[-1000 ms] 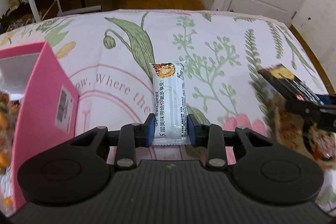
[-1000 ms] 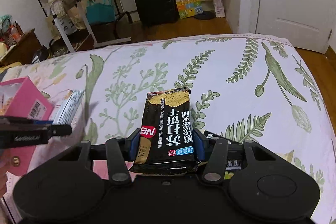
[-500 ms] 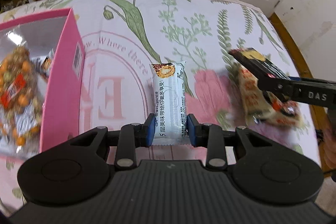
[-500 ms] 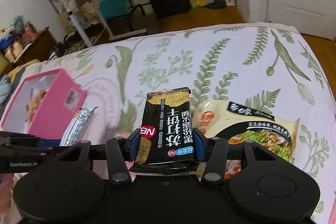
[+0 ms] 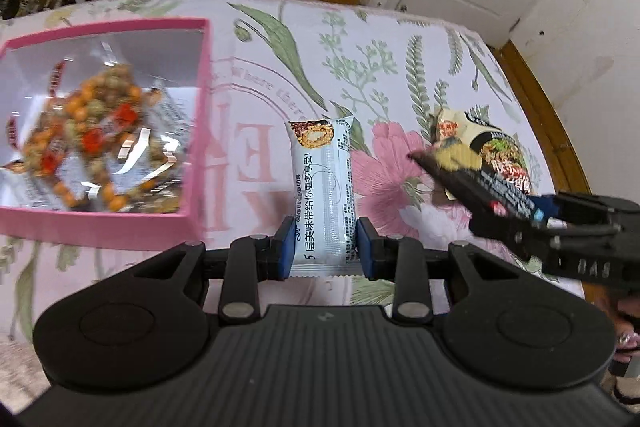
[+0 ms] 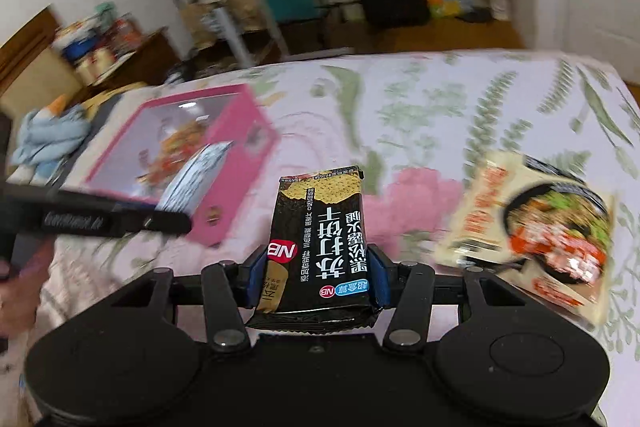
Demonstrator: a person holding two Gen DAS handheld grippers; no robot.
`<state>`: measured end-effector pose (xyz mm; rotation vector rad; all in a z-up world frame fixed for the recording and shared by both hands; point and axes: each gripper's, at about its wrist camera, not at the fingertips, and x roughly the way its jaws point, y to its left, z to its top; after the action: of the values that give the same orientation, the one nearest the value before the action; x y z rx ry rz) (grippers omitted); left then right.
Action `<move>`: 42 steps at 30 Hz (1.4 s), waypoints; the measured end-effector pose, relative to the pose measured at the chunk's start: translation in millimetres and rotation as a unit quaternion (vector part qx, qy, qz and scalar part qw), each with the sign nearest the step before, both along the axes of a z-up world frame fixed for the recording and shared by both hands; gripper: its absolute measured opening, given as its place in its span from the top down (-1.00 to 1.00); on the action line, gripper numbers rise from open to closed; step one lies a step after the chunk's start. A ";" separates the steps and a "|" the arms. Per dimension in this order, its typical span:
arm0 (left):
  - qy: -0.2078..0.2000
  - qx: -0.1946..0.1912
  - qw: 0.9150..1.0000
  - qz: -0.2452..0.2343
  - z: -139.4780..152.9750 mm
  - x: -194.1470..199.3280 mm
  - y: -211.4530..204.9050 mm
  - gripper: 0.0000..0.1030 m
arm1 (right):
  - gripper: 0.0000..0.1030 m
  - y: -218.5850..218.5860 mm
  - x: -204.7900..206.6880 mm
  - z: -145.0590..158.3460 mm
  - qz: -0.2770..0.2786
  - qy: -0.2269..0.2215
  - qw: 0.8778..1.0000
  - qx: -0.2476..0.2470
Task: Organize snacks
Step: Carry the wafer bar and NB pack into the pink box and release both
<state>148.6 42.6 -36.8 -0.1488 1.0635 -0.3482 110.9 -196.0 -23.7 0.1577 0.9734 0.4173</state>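
A: Left wrist view. The left tongs (image 5: pixel 324 247) pinch a white snack bar (image 5: pixel 323 187) by its lower end between the two blue pads (image 5: pixel 286 246); the bar points toward 12 o'clock, above a flowered cloth (image 5: pixel 400 67) that covers the surface.

B: And the pink box (image 5: pixel 198 131)?

A: At 10 o'clock from the bar, open at the top and resting on the cloth. It holds mixed snack packets (image 5: pixel 88 131), blurred, so their kinds cannot be read.

B: What lies at 3 o'clock?

A: The right tongs (image 5: pixel 516 211) enter from there, closed on a black cracker packet (image 5: pixel 460 163). Beyond them a noodle packet (image 5: pixel 504 147) lies flat on the cloth.

B: Right wrist view, then.

A: The right tongs (image 6: pixel 318 277) grip the black cracker packet (image 6: pixel 320 235) at its lower end, packet pointing to 12 o'clock, held above the cloth (image 6: pixel 440 99). The noodle packet (image 6: pixel 532 223) lies at 3 o'clock, the pink box (image 6: pixel 236 179) at 10 o'clock. The left tongs (image 6: pixel 160 219) reach in from 9 o'clock with the white snack bar (image 6: pixel 196 179), which appears to hang over the box's near wall, though blur leaves this uncertain.
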 end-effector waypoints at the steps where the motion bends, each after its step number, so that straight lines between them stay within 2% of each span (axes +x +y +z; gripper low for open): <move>1: -0.004 0.000 1.000 0.005 5.5 -3.7 6.9 0.40 | -0.09 9.3 -5.0 6.3 0.014 -0.007 1.000 0.002; 9: -0.030 0.001 0.999 0.036 36.2 -20.6 57.5 0.40 | -0.09 88.0 -14.2 42.7 0.099 -0.044 0.994 -0.008; 16: -0.064 0.020 0.992 0.110 36.6 -16.7 102.5 0.40 | -0.09 152.5 9.2 47.7 0.131 -0.076 0.988 -0.037; 20: -0.061 -0.002 0.985 0.159 23.2 -2.3 137.2 0.40 | -0.09 182.8 27.1 38.6 0.140 -0.071 0.987 -0.040; 25: -0.059 0.027 0.977 0.206 4.6 21.9 162.0 0.40 | -0.09 215.7 54.8 16.7 0.163 -0.066 0.984 -0.042; 29: -0.043 0.024 0.977 0.208 -12.0 40.7 175.6 0.40 | -0.09 241.3 76.1 -4.3 0.183 -0.060 0.980 -0.058; 33: -0.026 0.048 0.973 0.224 -26.7 54.3 183.2 0.38 | -0.14 263.6 95.0 -23.0 0.216 -0.052 0.973 -0.062; 35: -0.019 0.064 0.968 0.241 -31.9 58.9 187.5 0.22 | -0.21 268.7 100.2 -29.7 0.221 -0.051 0.972 -0.058; 36: -0.019 0.069 0.967 0.246 -33.6 59.8 189.0 0.16 | -0.31 270.4 103.2 -31.9 0.221 -0.049 0.972 -0.057; 38: -0.021 0.067 0.968 0.240 -34.4 58.9 190.5 0.14 | -0.32 269.5 106.3 -34.7 0.209 -0.027 0.976 -0.055; 40: -0.033 0.072 0.970 0.229 -31.0 52.9 188.0 0.15 | -0.36 259.2 105.6 -31.9 0.188 -0.008 0.982 -0.029; 42: -0.040 0.084 0.971 0.222 -27.8 47.1 183.6 0.14 | -0.39 246.6 98.5 -24.9 0.174 -0.008 0.985 -0.015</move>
<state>195.6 226.2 -64.6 -0.2141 0.9448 0.1400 209.3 50.6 -48.6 -0.0457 0.9923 0.7216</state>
